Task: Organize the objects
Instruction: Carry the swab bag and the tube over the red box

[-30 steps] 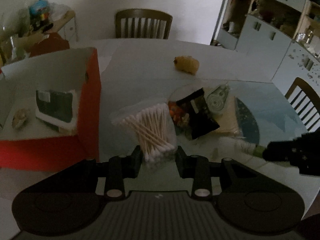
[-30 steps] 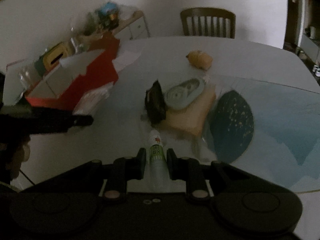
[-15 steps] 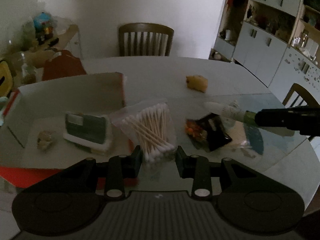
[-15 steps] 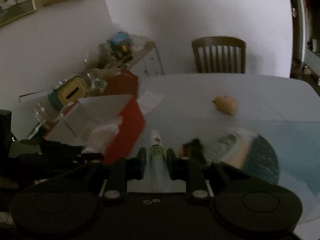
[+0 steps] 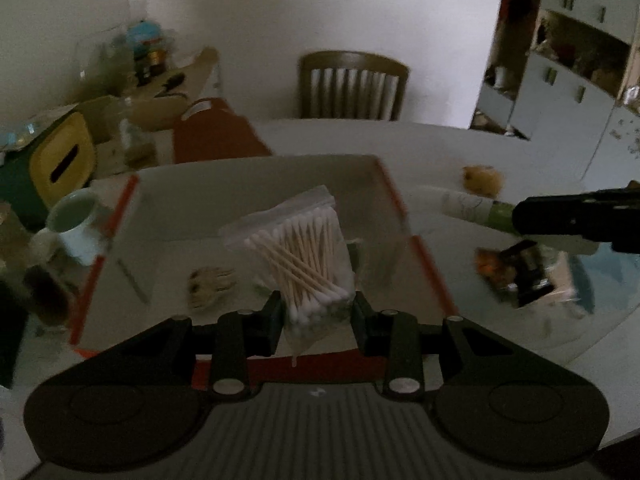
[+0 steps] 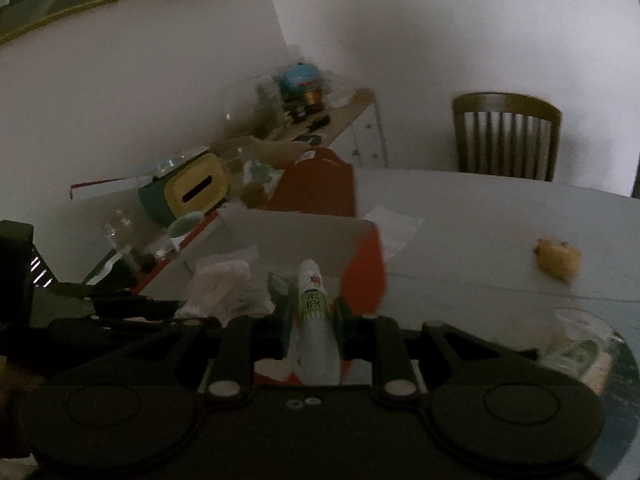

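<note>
Gripping green-labelled tube, lettering unreadable: right claw.

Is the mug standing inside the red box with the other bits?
No, the mug stands outside the red box, by its left wall, while the left gripper holds the bag of cotton swabs over the box.

Left gripper clamps swab bag over box.
</note>
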The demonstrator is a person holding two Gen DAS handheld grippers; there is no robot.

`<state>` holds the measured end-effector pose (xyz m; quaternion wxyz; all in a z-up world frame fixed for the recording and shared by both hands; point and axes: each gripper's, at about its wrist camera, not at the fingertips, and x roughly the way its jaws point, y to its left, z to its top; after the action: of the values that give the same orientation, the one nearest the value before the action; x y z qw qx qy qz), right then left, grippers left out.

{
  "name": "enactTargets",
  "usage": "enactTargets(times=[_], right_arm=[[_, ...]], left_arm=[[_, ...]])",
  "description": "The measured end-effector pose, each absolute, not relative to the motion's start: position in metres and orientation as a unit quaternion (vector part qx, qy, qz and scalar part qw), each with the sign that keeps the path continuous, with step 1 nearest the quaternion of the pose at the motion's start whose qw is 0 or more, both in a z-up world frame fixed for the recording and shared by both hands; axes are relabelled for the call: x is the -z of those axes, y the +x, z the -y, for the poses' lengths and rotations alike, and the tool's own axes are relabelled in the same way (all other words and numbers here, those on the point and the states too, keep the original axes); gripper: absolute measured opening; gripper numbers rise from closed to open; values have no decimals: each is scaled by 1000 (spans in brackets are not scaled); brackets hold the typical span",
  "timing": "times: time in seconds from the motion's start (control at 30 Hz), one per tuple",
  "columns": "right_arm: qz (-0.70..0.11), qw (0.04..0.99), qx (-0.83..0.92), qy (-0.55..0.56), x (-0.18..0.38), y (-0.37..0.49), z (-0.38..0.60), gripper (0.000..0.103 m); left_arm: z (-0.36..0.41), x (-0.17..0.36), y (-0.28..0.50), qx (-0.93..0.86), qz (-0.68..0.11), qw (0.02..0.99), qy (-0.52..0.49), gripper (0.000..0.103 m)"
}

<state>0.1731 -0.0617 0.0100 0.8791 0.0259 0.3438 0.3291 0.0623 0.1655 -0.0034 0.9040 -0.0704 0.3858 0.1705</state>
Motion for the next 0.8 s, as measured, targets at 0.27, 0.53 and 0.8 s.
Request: enactTargets(times=[0.27, 0.53, 0.8], right_arm=[[-363, 865, -347, -7, 2, 183, 8, 20], [-374, 849, -366, -71, 21, 191, -40, 20], [-393, 825, -386, -124, 42, 203, -70, 20]], left_arm=[[-216, 12, 61, -192, -404, 892, -66, 34], [-253, 22, 84, -198, -423, 882, -58, 34], [-273, 45, 109, -202, -457, 865, -40, 34]])
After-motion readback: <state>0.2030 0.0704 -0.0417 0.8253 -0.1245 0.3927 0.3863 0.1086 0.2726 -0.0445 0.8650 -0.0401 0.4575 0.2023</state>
